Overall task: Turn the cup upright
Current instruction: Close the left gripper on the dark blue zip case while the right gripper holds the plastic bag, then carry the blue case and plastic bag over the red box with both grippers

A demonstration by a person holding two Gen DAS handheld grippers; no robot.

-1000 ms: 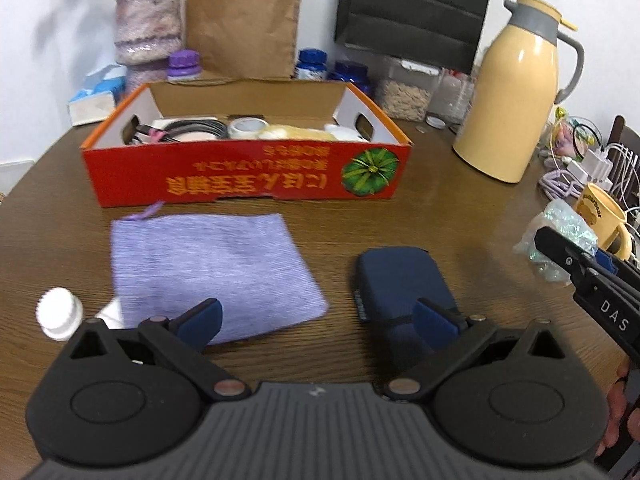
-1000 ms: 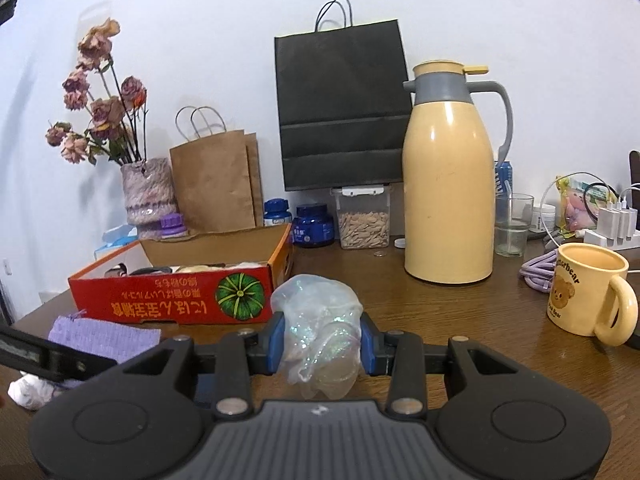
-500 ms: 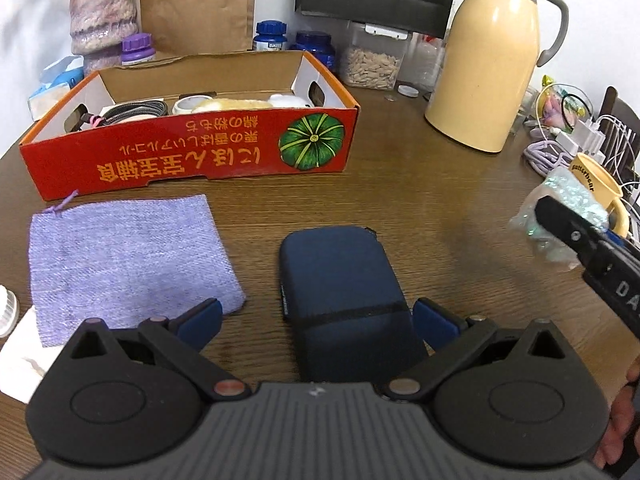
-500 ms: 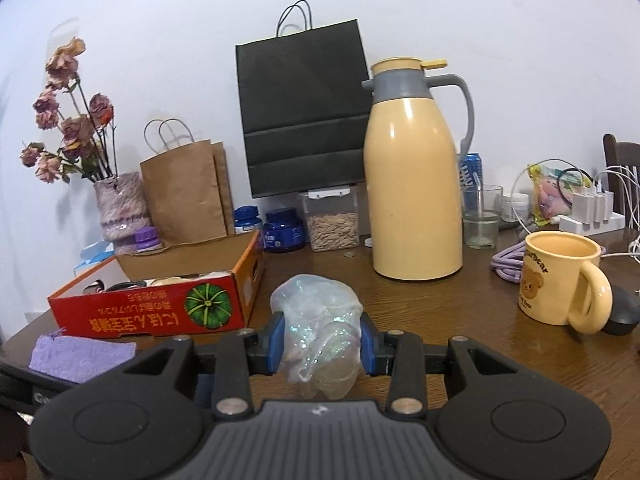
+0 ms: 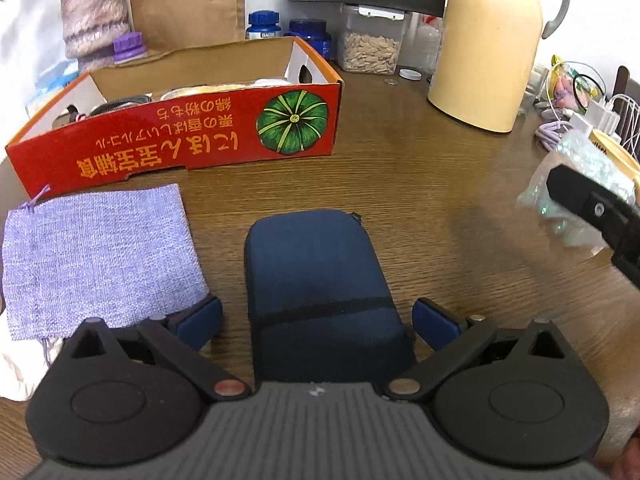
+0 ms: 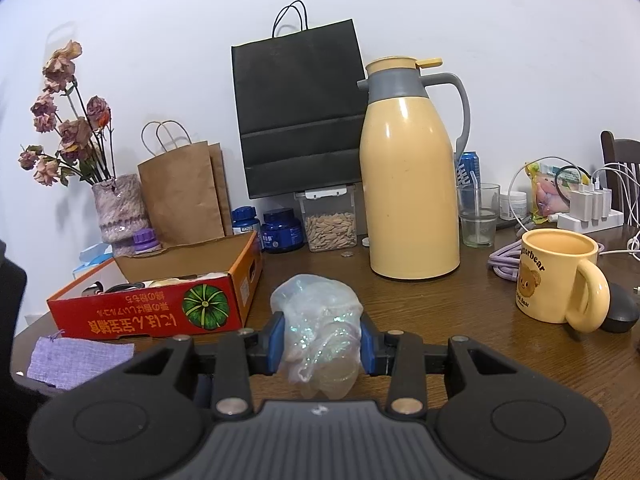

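red box [image 6: 160, 312] holds oddments; clear jar [image 6: 330, 229] holds seeds.

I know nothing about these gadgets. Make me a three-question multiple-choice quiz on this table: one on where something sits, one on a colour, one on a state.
1. Where does the purple cloth lie?
A. in front of the red box
B. inside the box
C. under the thermos jug

2. What colour is the bear mug?
A. green
B. yellow
C. white

3. What is the right gripper doing?
A. standing open, empty
B. clamped on the mug's handle
C. clamped on an iridescent clear plastic cup

Answers:
1. A: the cloth lies flat on the table on the near side of the box.
2. B: its body and handle are yellow.
3. C: both blue pads press the cup's sides.
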